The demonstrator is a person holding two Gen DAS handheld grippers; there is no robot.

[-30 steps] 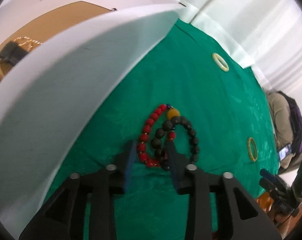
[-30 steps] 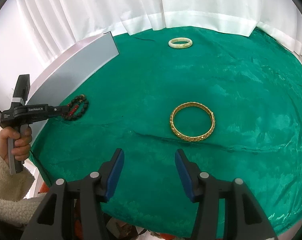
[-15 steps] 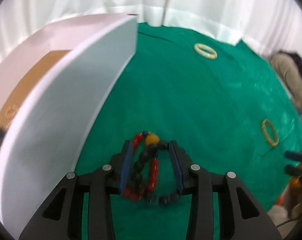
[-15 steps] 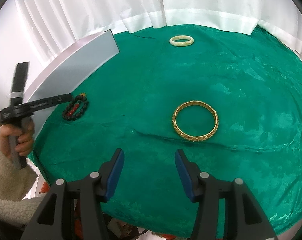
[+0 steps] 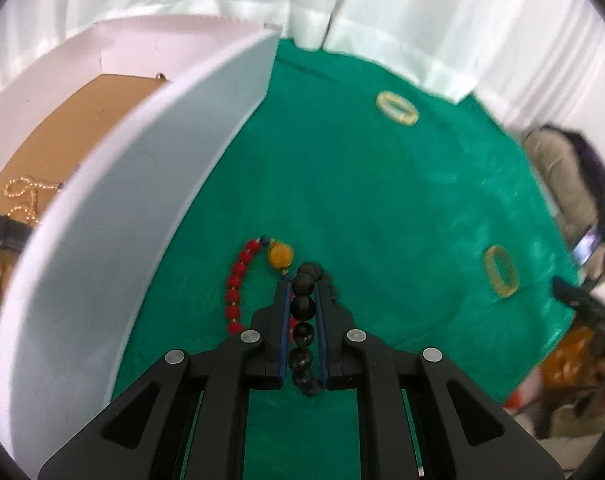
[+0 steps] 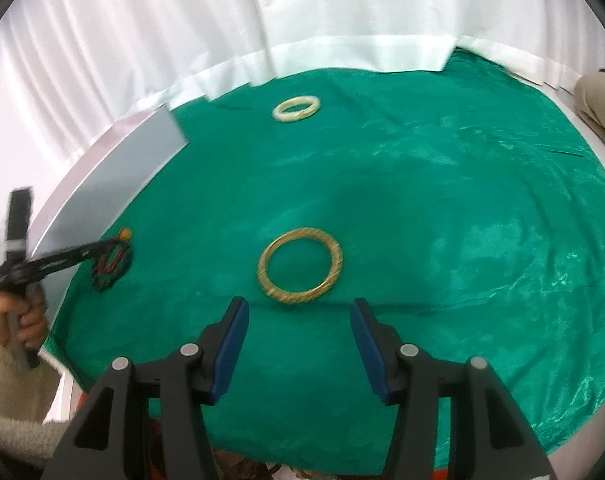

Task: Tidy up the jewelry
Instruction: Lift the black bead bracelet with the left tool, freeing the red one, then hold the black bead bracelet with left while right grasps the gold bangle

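I can read no text anywhere. My left tool, at the left edge of the right wrist view, carries pale lettering along its black arm, but it is too blurred to make out. No other labels, brands or numbers show.
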